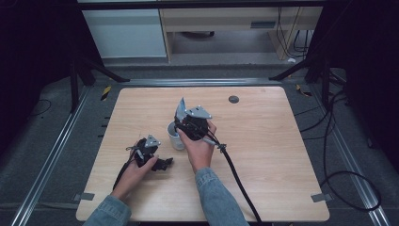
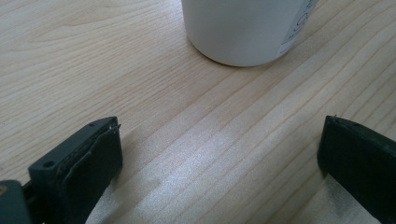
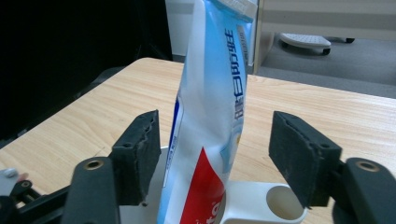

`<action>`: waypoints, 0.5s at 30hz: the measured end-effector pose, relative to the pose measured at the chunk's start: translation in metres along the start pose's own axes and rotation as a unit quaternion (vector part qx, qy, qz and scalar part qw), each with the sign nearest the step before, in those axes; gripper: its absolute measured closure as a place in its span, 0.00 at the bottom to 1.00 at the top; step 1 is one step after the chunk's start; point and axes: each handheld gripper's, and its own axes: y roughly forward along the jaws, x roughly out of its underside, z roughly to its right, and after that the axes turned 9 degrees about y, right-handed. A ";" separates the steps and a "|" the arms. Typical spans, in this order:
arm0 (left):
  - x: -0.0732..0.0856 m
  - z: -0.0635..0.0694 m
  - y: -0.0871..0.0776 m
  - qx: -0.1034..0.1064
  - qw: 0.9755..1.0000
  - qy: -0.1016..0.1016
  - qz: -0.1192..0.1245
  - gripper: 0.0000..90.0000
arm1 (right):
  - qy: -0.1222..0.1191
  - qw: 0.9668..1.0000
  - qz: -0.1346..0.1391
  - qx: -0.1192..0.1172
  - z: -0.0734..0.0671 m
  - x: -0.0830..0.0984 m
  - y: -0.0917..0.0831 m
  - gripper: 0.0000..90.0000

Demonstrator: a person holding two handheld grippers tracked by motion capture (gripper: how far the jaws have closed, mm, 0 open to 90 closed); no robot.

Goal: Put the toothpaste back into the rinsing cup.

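A toothpaste tube stands upright in a white cup on the wooden table. The right gripper has its jaws spread either side of the tube, clear of it. The left gripper rests near the cup, jaws wide apart on nothing.

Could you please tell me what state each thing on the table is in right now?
Toothpaste tube: standing upright in the cup, leaning slightly, between the right gripper's jaws but not pressed by them.
Cup: white, upright on the table, holding the tube.
Right gripper: open, jaws on either side of the tube.
Left gripper: open, empty, low over the table near the cup.
Table: wooden, bearing the cup.
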 end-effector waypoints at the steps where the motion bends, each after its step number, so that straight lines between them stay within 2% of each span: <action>1: 0.000 0.000 0.000 0.000 1.000 0.000 0.000 0.00 | -0.002 1.000 -0.003 0.001 0.000 -0.001 -0.001 0.36; 3: 0.000 0.000 0.000 0.000 1.000 0.000 0.000 0.00 | -0.008 1.000 -0.009 0.006 -0.001 -0.002 -0.002 0.34; 12: 0.000 0.000 0.000 0.000 1.000 -0.001 0.000 0.00 | -0.016 0.999 -0.042 -0.004 -0.001 -0.012 -0.007 0.24; 15: 0.000 0.000 0.000 -0.001 1.000 -0.001 0.001 0.00 | -0.030 0.998 -0.054 -0.002 -0.001 -0.016 -0.010 0.20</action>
